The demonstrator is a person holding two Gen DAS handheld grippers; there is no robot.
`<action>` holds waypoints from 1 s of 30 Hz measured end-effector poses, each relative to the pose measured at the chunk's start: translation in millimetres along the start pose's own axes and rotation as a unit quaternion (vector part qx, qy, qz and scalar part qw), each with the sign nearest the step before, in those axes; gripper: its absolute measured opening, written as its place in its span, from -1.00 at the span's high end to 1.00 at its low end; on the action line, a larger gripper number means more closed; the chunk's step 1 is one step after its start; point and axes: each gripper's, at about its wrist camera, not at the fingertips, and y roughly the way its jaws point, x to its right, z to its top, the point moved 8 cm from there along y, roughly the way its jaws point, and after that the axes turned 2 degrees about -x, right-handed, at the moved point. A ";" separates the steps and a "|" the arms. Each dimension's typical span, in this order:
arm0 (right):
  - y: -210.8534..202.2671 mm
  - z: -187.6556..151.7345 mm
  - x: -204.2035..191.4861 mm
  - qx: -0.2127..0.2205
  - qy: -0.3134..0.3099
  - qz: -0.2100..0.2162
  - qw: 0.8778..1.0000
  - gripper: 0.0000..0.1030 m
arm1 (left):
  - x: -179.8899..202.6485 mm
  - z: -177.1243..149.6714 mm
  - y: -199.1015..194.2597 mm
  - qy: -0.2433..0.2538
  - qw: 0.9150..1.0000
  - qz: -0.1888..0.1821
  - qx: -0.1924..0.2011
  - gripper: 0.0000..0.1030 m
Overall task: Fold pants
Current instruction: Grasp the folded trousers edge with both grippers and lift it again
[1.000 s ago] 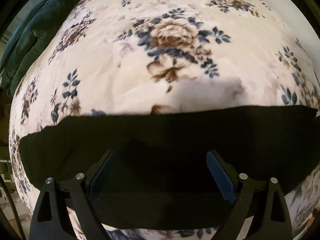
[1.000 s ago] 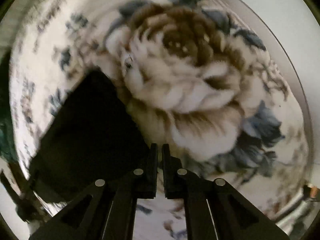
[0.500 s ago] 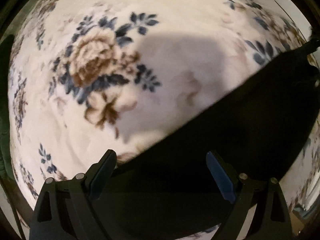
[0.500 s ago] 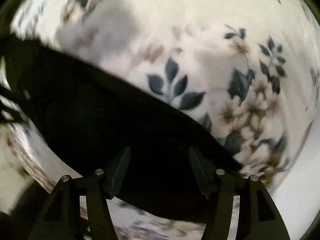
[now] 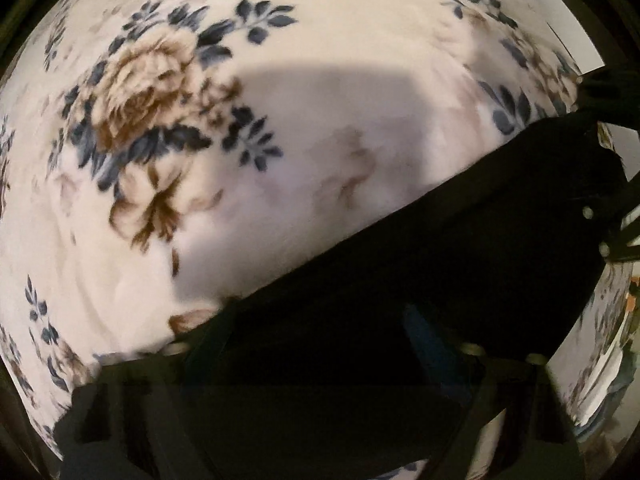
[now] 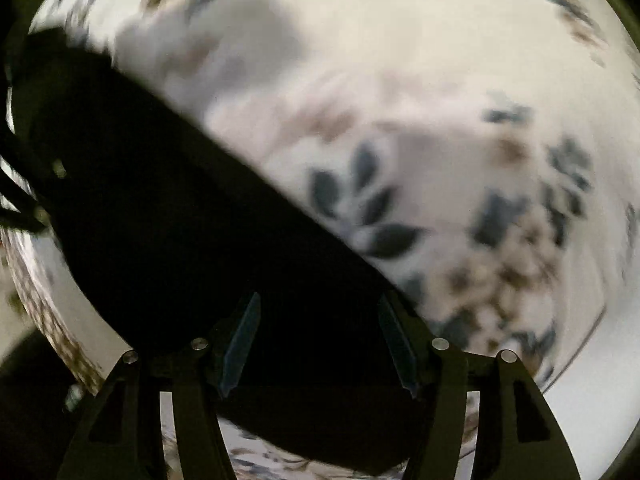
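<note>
The black pants (image 5: pixel 460 264) lie folded flat as a long dark band on a cream floral blanket (image 5: pixel 280 120). In the left wrist view they run from the lower left up to the right edge. My left gripper (image 5: pixel 320 332) is open, its fingers spread just above the near part of the pants. In the right wrist view the pants (image 6: pixel 168 220) run from the upper left down to the bottom centre. My right gripper (image 6: pixel 320 344) is open over their near end, holding nothing. The other gripper shows at the right edge of the left wrist view (image 5: pixel 616 216).
The floral blanket (image 6: pixel 440 120) covers the whole surface around the pants. Its white edge shows at the lower right of the right wrist view (image 6: pixel 592 380). Both views are motion-blurred.
My right gripper has opened and swung from the bare blanket to over the pants. My left gripper stayed open and turned, so the pants now run diagonally.
</note>
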 end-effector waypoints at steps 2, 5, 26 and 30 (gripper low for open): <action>1.4 1.5 -2.8 0.013 -0.006 -0.006 1.000 0.66 | 3.0 1.8 0.5 0.016 1.000 0.018 0.000 0.42; -12.2 0.0 3.3 0.050 0.024 -0.023 0.998 0.83 | 2.3 15.1 -8.7 0.030 0.996 0.073 0.031 0.63; 41.3 -219.0 42.1 0.238 0.647 0.322 0.649 -0.80 | -25.9 -81.3 -12.2 -0.252 0.964 -0.019 0.085 -0.93; 69.8 -177.2 -1.8 0.276 0.647 0.362 0.612 -0.83 | -19.5 -83.0 -12.1 -0.234 0.967 0.016 0.095 -0.93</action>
